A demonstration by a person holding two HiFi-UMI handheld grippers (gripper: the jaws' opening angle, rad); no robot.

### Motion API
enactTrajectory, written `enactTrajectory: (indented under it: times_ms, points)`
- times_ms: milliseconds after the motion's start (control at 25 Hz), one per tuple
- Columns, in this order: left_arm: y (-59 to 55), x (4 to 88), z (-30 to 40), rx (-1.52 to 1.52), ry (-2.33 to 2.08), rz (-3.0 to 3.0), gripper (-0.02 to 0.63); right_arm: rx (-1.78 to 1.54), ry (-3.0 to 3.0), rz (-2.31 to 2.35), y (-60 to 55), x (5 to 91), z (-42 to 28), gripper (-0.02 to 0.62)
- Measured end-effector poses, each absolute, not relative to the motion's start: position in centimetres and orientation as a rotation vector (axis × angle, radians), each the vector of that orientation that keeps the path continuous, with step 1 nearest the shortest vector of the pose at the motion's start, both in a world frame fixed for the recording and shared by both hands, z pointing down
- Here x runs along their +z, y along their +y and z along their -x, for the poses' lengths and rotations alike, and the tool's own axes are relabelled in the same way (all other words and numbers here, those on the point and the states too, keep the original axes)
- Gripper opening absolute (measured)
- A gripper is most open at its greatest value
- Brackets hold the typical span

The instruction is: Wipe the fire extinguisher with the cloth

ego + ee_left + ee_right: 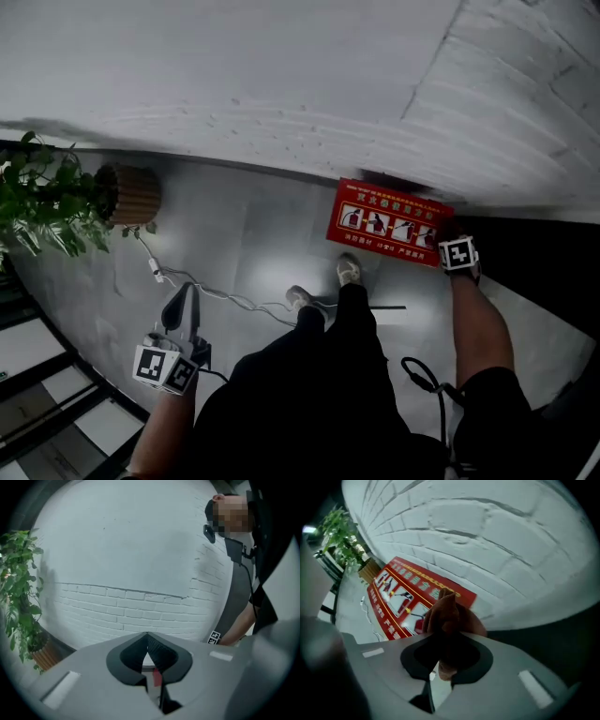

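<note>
White brick wall (pixel 281 75) behind. Right tongs (pixel 445 637) are clamping brown cloth (pixel 451 613) above red box (pixel 389 223) at wall foot; extinguisher itself not showing. Left tongs (pixel 148 639) are sitting closed, empty. Likely approach step; next: bringing cloth onto extinguisher.

Pose: left gripper (pixel 181 298) is held low on the bare left forearm (pixel 161 433), angled forward and a little downward. Its jaws are together at the tips with nothing between them. The right forearm (pixel 478 323) is extended, with the right gripper (pixel 448 637) pointing straight down. Its jaws are clamped on a bunched brown cloth (pixel 449 613).
</note>
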State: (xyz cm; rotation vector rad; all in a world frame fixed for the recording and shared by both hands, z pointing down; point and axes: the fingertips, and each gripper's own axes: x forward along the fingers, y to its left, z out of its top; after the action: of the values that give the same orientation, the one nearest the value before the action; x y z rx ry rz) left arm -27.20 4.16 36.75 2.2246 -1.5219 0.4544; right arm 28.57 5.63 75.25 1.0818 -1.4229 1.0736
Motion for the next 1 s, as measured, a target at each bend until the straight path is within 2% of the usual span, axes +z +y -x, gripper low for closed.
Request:
enactTrajectory:
  times_ms: [120, 200, 360, 480, 640, 840, 1000]
  points:
    - [4.0, 37.0, 27.0, 0.491, -1.484, -2.256, 0.000, 1.046, -1.492, -1.155, 4.9, 73.8, -29.1, 0.051]
    - [3.6, 36.4, 27.3, 0.431, -1.517, -2.238, 0.000, 0.955, -1.564, -1.134, 3.1, 73.3, -27.0, 0.051]
    - [4.6, 34.6, 29.3, 0.303, -1.629, -2.199, 0.000, 0.769, -1.799, -0.936, -2.1, 73.6, -14.8, 0.051]
    - [7.1, 33.9, 31.7, 0.343, -1.726, -2.147, 0.000, 0.686, -1.932, -0.760, -4.5, 73.9, -4.3, 0.051]
    - [11.1, 33.6, 34.5, 0.375, -1.828, -2.053, 0.000, 0.642, -1.943, -0.610, -5.3, 76.0, 3.9, 0.051]
    - [15.4, 34.5, 37.0, 0.458, -1.904, -1.932, 0.000, 0.719, -1.890, -0.553, -4.1, 77.5, 4.7, 0.051]
    - [13.4, 34.2, 35.3, 0.353, -1.862, -1.990, 0.000, 0.768, -1.840, -0.561, -2.1, 77.5, 1.1, 0.051]
